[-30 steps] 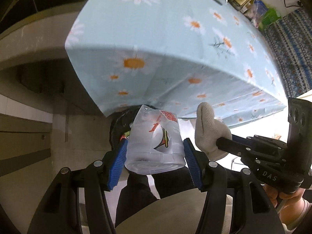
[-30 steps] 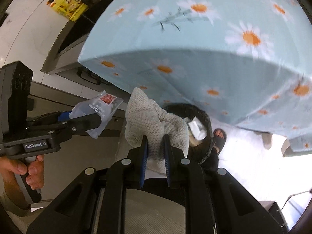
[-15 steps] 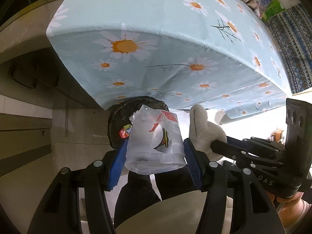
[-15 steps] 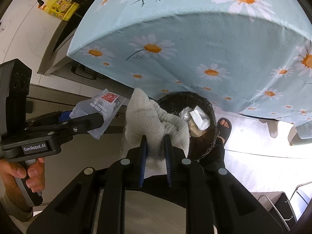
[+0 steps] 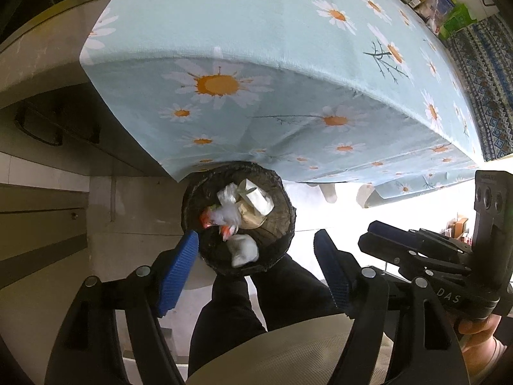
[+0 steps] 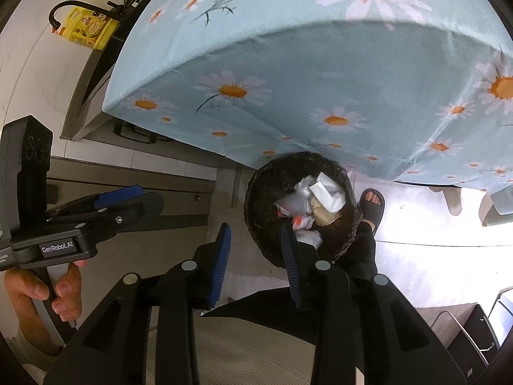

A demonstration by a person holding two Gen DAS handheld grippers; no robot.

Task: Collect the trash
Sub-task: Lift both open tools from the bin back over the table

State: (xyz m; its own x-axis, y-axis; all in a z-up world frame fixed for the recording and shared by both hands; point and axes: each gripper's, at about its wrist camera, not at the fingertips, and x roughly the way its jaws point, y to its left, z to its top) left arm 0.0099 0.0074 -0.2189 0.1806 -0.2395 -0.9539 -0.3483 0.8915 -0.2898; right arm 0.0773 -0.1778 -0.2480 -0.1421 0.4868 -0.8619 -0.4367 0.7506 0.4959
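While both grippers hung over the round black-lined waste bin (image 5: 239, 221), nothing sat between either pair of blue pads — the left gripper (image 5: 256, 272) had its jaws spread wide, having just been opening, and the right gripper (image 6: 256, 263) stood partly apart, its jaws also just opening. The trash lay inside the bin below the edge of the table's pale blue daisy-print cloth (image 5: 288, 80): a crumpled clear plastic wrapper with red print (image 5: 224, 216), a wad of white cloth or paper (image 5: 244, 249) near the rim, and folded white and tan paper (image 5: 256, 203) further in. All of it looked light, soft and easily crushed, the plastic likely slick — so any piece needing another grab would best be pinched across a bunched fold rather than a flat face, with little squeeze needed
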